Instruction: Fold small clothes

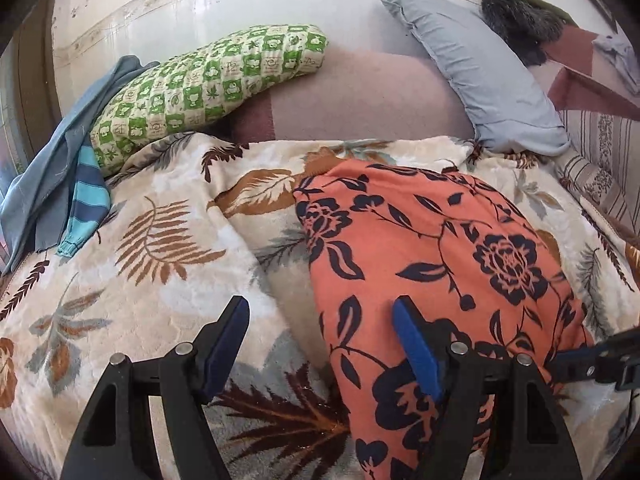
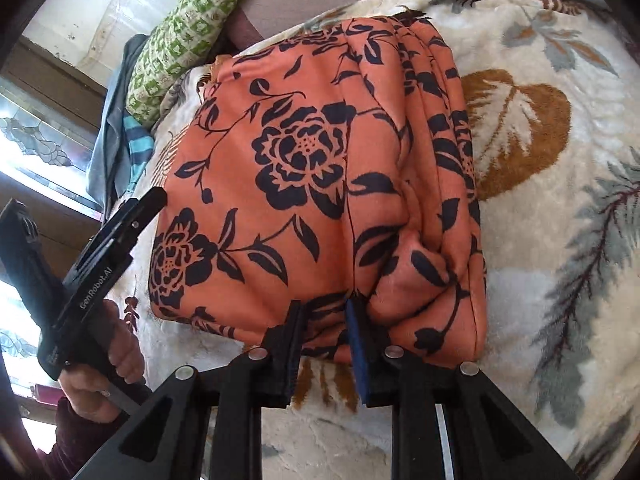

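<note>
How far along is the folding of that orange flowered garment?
The orange floral garment already lies folded into a layered rectangle on the leaf-print blanket. The right gripper pinches its near edge; the left gripper hangs open. A blue striped garment by the green pillow is unfolded.

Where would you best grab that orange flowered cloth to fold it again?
Judging by its pose, the near edge of the orange cloth, coming low from the near side. It lies flat on the blanket, and its layered edge bunches there, where the right gripper already pinches.
</note>
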Demonstrator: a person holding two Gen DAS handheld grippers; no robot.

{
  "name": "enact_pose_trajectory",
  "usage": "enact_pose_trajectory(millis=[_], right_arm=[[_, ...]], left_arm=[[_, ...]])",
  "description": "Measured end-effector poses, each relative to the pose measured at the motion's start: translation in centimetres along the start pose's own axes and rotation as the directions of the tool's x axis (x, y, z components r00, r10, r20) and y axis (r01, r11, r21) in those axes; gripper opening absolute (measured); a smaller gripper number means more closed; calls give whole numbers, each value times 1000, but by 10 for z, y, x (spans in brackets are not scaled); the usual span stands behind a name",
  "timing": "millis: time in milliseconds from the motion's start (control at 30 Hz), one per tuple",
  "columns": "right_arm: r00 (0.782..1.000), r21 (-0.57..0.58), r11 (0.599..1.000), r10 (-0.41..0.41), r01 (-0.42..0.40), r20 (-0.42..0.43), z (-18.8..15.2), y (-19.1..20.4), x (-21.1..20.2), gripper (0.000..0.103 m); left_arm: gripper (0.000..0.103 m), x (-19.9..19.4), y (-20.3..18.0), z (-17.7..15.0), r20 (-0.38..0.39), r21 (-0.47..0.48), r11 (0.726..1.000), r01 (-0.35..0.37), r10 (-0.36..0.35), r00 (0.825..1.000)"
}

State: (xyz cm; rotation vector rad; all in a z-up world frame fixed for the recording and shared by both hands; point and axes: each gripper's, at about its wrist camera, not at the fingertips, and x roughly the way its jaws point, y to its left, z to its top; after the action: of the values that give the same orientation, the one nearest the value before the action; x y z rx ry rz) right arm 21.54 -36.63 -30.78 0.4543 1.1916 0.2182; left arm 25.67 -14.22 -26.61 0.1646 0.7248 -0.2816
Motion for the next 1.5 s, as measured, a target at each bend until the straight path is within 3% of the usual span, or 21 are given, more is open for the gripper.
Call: enact_pose_trajectory(millis=[133,200,367,467,500,600,667,767,867,967,1033,1267,1400,1500], right_arm=[[980,-65,998,-7,20,198,36,26,-35,27],[969,-77,997,-9,29,246,66,35,-36,27],[972,-48,995,-70,83,223,144,40,13,26],[964,0,977,-213,215,157,170,21,59,26],[965,8,974,-226,227,132,175,14,72,23],[961,39,969,-245,242,125,178,16,69,22],[959,-6,969,-244,248,145,180,35,60,26],[983,-111,987,-94,113,160,181,72,48,26],[997,-211,977,10,5,71,186,108,64,26],[998,-222,974,-47,38,-37,192,120,106,26],[995,-190,979,-82,69,-61,199,111,132,25],[997,-107,992,-69,72,36,219,97,127,22],[986,-64,997,-39,50,160,206,85,88,25],[980,-42,999,4,4,200,185,63,52,25]], left_arm=[[75,3,-9,0,0,23,1000,-9,9,1000],[75,4,-8,-1,-7,10,1000,-6,6,1000],[75,6,-8,-3,-24,-11,1000,20,-20,1000],[75,10,-15,-6,-45,29,1000,1,0,999],[75,11,-19,-7,-49,58,998,-16,19,999],[76,9,-26,-8,-34,116,992,-56,60,998],[76,9,-22,-6,-46,94,995,-43,48,998],[77,12,-18,-5,-64,68,997,-29,34,997],[77,12,-22,-6,-53,97,994,-52,57,997],[77,12,-25,-6,-48,114,991,-69,75,996],[77,13,-24,-7,-56,114,991,-73,80,995],[77,7,-27,-11,-59,176,983,-60,72,996],[77,2,-25,-14,-56,171,985,-38,48,997],[77,-2,-13,-12,-66,103,994,24,-17,998]])
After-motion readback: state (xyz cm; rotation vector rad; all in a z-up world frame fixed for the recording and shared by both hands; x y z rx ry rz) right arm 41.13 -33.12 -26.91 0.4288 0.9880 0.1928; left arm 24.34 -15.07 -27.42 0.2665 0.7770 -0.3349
